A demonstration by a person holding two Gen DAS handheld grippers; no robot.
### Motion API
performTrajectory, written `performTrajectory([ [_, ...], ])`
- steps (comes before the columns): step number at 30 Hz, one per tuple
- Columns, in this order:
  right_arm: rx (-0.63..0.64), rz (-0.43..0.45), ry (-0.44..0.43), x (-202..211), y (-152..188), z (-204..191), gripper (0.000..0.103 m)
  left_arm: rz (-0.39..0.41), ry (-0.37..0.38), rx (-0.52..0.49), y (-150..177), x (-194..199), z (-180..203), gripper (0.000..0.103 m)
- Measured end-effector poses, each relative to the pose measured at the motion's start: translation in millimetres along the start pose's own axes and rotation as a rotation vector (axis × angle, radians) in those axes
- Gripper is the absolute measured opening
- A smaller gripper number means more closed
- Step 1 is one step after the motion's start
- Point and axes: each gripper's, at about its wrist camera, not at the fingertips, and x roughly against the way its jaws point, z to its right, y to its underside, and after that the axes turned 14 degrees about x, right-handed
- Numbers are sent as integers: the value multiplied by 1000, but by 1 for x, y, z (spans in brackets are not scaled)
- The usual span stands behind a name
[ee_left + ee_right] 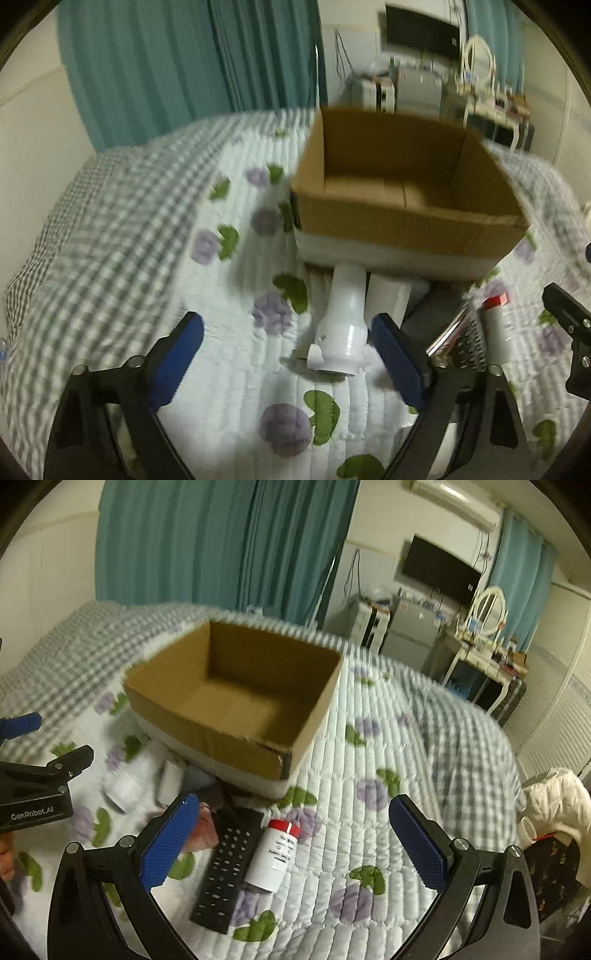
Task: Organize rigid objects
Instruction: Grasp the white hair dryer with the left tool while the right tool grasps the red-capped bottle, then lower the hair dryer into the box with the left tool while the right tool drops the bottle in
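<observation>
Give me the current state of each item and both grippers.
left gripper: open, empty
right gripper: open, empty
cardboard box: open-topped, empty
white bottle: lying flat
red-capped bottle: lying flat
remote: lying buttons-up

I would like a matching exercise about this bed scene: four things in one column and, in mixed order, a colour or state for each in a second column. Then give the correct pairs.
Things:
1. box
2. remote
3. bottle
4. left gripper

Descriptions:
A. white with a red cap, lying on its side
B. open, with a white object lying between its fingers
C. brown cardboard, open at the top, nothing visible inside
D. black, flat on the quilt, with many small buttons

Pairs: 1-C, 2-D, 3-A, 4-B
</observation>
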Motion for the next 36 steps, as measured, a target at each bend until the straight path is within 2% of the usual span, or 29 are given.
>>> performTrajectory([
  [5, -32, -138, -26, -52, 25, 6, 103, -95, 9, -5, 4, -47, 14, 81],
  [8, -75, -183, -53, -70, 36, 10, 102, -121, 7, 4, 7, -62, 19, 80],
  [10, -83, -179, -76, -72, 37, 9, 102, -140, 37, 13, 10, -67, 21, 72],
  [12, -84, -176, -87, -75, 37, 7, 102, -166, 63, 31, 10, -72, 20, 58],
  [14, -79, -182, -97, -80, 37, 3, 97, -196, 99, 56, 12, -73, 16, 49],
  [18, -62, -219, -112, -91, 40, -5, 91, -188, 96, 35, 16, -63, 17, 48],
  [22, -75, -258, -148, -102, 44, -8, 69, -149, 114, 32, 11, -33, 10, 48],
  [24, -98, -272, -196, -110, 47, -8, 63, -127, 118, 31, 9, -19, 4, 46],
  [26, -141, -261, -241, -116, 48, -5, 57, -124, 123, 33, 9, -11, 0, 46],
  [28, -174, -245, -294, -116, 49, -6, 42, -119, 129, 36, 10, -2, -5, 46],
  [30, -176, -231, -307, -115, 48, -5, 36, -113, 130, 36, 12, 8, -11, 46],
  [33, -155, -204, -290, -104, 44, -5, 35, -100, 133, 35, 5, 16, -21, 46],
  [36, -155, -150, -277, -75, 37, -1, 35, -59, 142, 19, -8, 32, -25, 46],
])
